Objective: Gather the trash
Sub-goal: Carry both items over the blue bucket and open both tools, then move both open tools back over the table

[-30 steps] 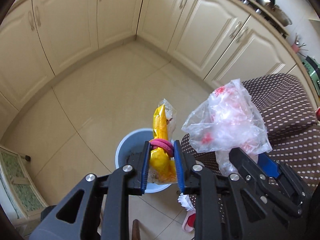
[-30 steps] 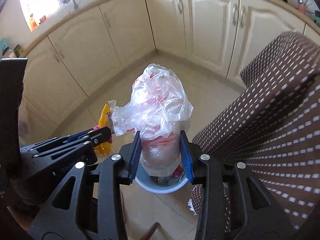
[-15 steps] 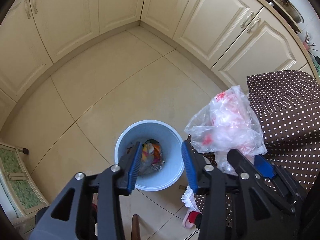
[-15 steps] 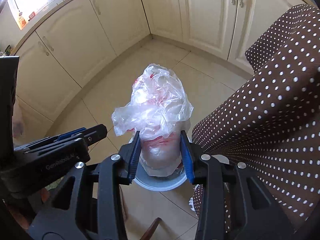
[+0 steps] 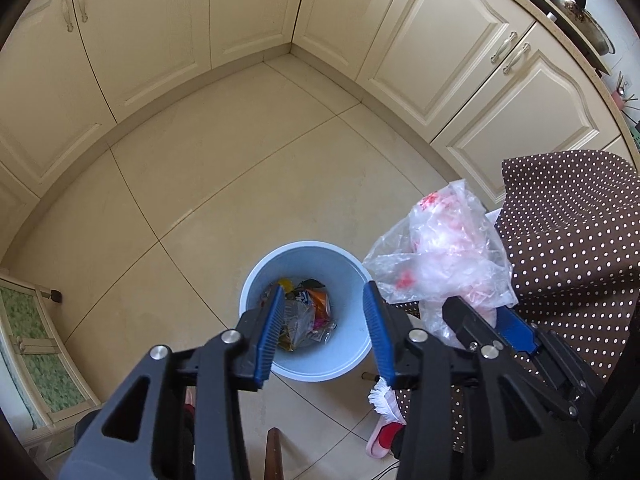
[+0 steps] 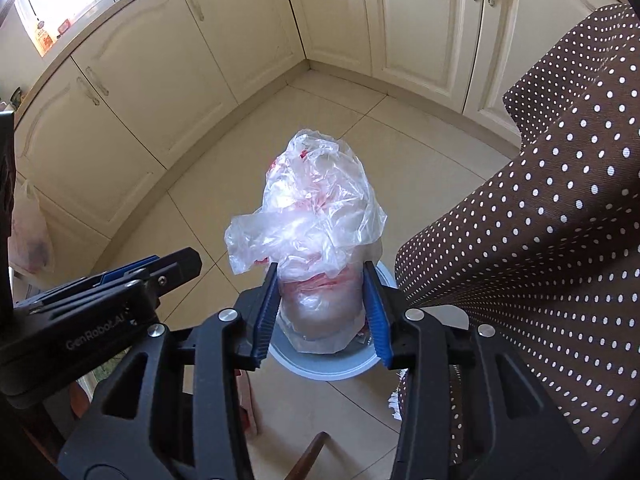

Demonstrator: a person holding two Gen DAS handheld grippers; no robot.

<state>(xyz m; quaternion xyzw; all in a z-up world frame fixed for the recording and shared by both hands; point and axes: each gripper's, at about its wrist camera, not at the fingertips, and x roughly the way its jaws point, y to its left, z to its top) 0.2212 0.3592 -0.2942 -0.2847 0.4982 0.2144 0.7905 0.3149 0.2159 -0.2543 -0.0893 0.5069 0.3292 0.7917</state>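
Having released the yellow wrapper, left gripper [image 5: 324, 316] is hovering empty, jaws apart, above the blue bin [image 5: 264, 276]. Right gripper [image 6: 322, 312] is opening around the plastic bag [image 6: 308, 208], directly over the bin.

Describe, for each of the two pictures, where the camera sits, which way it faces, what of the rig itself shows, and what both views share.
Left wrist: rides the left tool, facing steeply down at the blue bin on the tiled floor; its own empty open fingers show, plus the right tool beside it.
Right wrist: rides the right tool, facing down over the bin; its fingers flank the crumpled plastic bag as they open, and the left tool shows alongside.
Shared: bin, plastic bag, dotted cloth, cream cabinets.
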